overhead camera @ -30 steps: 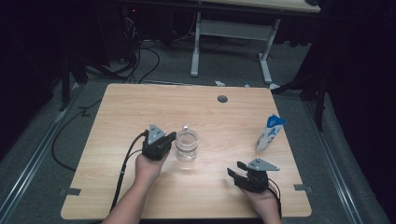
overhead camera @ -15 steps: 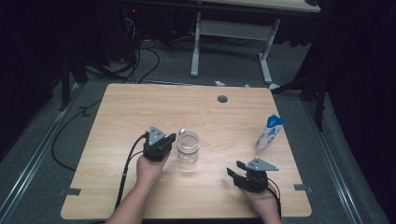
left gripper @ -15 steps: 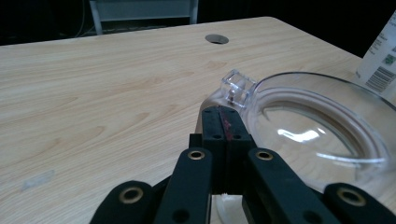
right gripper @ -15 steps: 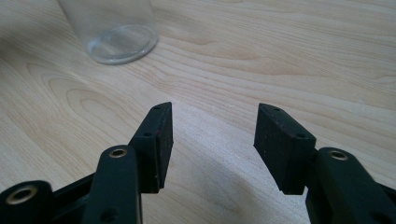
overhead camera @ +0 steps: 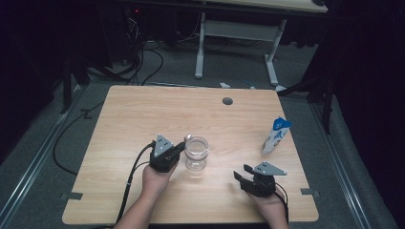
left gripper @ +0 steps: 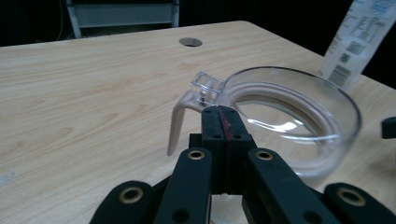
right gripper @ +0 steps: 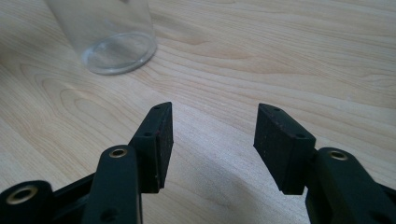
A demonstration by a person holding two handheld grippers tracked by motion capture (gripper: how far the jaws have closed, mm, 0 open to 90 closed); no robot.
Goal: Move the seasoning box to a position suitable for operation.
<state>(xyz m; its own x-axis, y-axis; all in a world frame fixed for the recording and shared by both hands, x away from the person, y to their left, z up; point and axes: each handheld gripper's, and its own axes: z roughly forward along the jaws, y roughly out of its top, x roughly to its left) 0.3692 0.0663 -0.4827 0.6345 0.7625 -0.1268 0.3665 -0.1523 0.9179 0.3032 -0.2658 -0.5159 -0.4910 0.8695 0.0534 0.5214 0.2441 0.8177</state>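
Nothing of note has shifted since the earlier frames: both hands and the clear measuring jug (overhead camera: 197,152) sit where they were. Your left tongs (left gripper: 223,122) are clenched, pads pressed flat together at the jug's handle (left gripper: 180,122), just below the clear tab on the rim; whether any part of the handle is pinched between them cannot be told from the left gripper view. The jug stands upright near the middle of the counter (overhead camera: 143,109), right beside your left hand (overhead camera: 155,179). Your right tongs (right gripper: 212,140) are released, jaws wide apart with bare wood between them, resting low near the counter's front edge and well apart from the jug. To do this step well, confirm the grip on the handle before lifting, since a thin handle may slip or let the jug swing; keep the jug level and bring the right tongs to its wall for support if needed. A blue-and-white carton (overhead camera: 276,137) stands near the right edge of the counter, clear of the jug. A cable hole (overhead camera: 227,101) lies farther back. Nothing stands between the right tongs and the jug.
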